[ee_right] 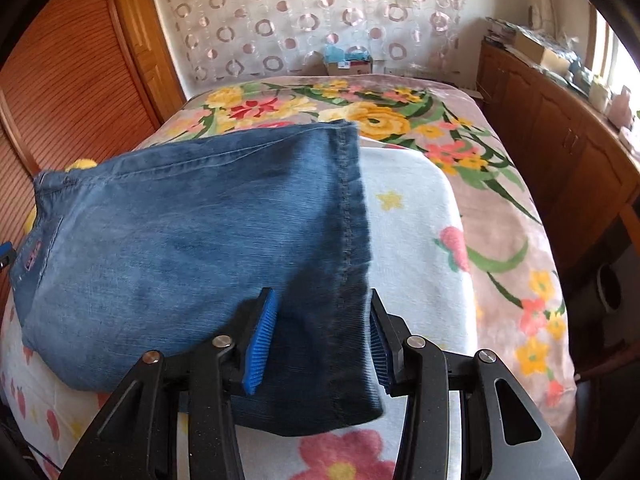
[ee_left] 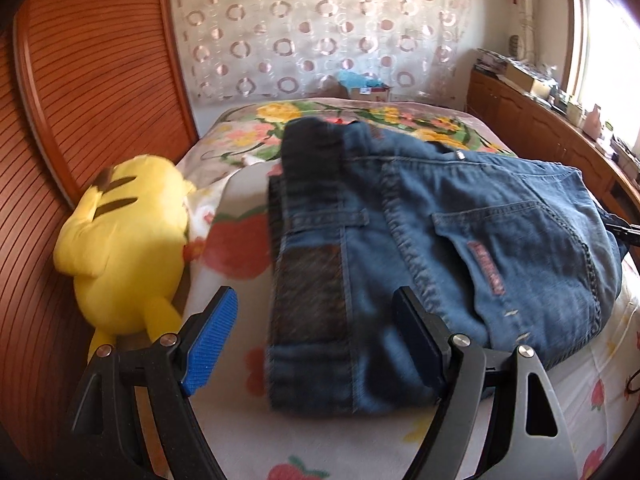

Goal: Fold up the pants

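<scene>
The jeans (ee_left: 440, 248) are denim, so I judge them fairly heavy for cloth, limp but with some body: they will sag from any one grip, yet hold a crease once laid flat. They are neither slippery nor fragile. The thick parts, the waistband and the stitched hem (ee_right: 352, 216), look like the surest places to take hold, since the ridged blue pads can bite on several layers there; a pinch in the middle of a panel would likely lift only the top layer.

They lie on the bed (ee_right: 420, 208), on a pale floral blanket, already doubled into a short, thick bundle. In the left view the waistband end faces the camera, with a dark patch at the belt line, a back pocket and a small red label. In the right view the leg end shows faded blue, darker toward the hem.

The left gripper (ee_left: 320, 344) hangs over the waistband end with its jaws wide and nothing between the pads. The right gripper (ee_right: 324, 344) straddles the hem corner with jaws about half spread; denim lies between them, but the pads do not press on it.

A yellow plush (ee_left: 120, 248) sits beside the jeans.
</scene>
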The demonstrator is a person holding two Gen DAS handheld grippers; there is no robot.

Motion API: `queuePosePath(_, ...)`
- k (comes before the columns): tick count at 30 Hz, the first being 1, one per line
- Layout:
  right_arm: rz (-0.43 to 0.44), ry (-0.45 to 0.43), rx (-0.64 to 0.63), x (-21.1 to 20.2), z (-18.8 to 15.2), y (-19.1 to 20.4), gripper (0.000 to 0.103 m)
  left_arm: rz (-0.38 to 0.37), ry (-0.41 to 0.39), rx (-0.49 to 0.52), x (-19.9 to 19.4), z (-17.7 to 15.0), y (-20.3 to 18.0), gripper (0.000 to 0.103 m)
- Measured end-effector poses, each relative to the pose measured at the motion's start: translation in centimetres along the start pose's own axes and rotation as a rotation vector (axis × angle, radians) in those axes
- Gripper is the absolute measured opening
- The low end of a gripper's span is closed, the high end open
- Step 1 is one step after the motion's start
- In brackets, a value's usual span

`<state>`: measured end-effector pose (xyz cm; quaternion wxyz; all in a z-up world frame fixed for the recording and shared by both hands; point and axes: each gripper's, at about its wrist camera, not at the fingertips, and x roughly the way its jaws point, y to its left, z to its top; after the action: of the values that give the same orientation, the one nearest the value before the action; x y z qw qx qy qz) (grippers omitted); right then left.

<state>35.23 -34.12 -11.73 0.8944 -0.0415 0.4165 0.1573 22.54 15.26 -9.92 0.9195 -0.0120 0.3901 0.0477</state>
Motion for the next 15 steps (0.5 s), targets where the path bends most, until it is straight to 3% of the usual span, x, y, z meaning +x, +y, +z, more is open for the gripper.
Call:
queuePosePath(10, -0.002, -0.01, -0.068, -0.3, 0.2, 0.4, 0.013, 0.019, 0.01, -0.033, -0.6, -1.8, 1.7, 0.08)
queuePosePath(15, -0.002, -0.062, -0.072, -1.4, -0.1, 0.6, 0.01, -0.03, 0.039, -0.029, 0.4, -1.9, 1.4, 0.058)
